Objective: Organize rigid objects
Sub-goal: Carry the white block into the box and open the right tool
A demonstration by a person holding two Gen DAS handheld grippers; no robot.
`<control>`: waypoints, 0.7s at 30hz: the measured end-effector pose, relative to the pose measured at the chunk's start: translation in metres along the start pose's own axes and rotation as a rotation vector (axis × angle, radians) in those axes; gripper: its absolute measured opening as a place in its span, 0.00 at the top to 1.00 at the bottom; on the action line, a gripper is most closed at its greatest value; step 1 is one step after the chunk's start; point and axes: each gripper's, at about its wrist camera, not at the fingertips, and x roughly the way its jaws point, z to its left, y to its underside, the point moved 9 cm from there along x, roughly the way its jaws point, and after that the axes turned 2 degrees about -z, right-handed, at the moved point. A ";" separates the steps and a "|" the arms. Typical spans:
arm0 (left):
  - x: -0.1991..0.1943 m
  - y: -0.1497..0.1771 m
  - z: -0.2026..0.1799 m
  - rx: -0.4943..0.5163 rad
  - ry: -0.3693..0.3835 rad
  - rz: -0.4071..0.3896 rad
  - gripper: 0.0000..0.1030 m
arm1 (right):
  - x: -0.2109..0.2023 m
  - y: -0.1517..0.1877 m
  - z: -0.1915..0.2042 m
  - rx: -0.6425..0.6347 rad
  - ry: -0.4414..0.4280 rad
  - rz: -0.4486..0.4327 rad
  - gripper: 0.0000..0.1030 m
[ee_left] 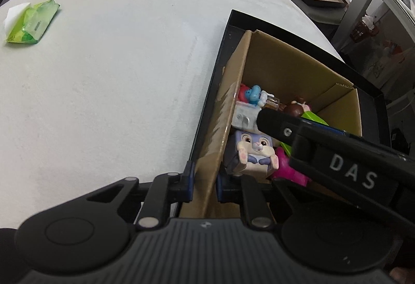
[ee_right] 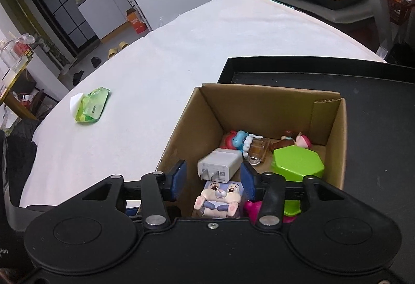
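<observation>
Brown corrugated cardboard forms the box (ee_right: 262, 107) that everything gathers around; it stands in a shallow black tray (ee_right: 368, 92) on a white-covered table (ee_left: 116, 76). Inside the box, a lilac rabbit cube (ee_right: 220, 197) sits at the near wall, with a white charger plug (ee_right: 220, 163) just behind it. Beside the charger, towards the box's right wall, lies a lime-green hexagonal lid (ee_right: 298, 162), and a magenta toy (ee_right: 253, 208) peeks out next to the rabbit. Along the box's far wall I can see a small blue-and-red figure (ee_right: 237, 140), a clear little bottle (ee_right: 258, 146) and a brown-haired doll (ee_right: 295, 140).

The right gripper (ee_right: 212, 179) hangs over the box's near end with its blue-padded fingers spread wide, the rabbit cube and charger showing between them, gripping nothing. The left gripper (ee_left: 205, 180) straddles the box's left wall, one blue pad outside and one inside; the pads seem clamped on the cardboard, though I cannot be sure they press it.

Well away from the box, across the table to its left, lies a green tissue packet (ee_left: 32, 22) with a white sheet poking out.
</observation>
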 end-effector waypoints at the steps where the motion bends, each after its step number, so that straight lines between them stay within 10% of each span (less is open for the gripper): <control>1: 0.000 0.000 0.000 0.001 0.001 0.002 0.85 | 0.000 0.000 0.000 0.002 0.000 0.000 0.55; 21: -0.032 -0.002 -0.006 0.045 -0.074 0.008 0.75 | -0.058 -0.001 -0.027 0.085 0.049 -0.070 0.36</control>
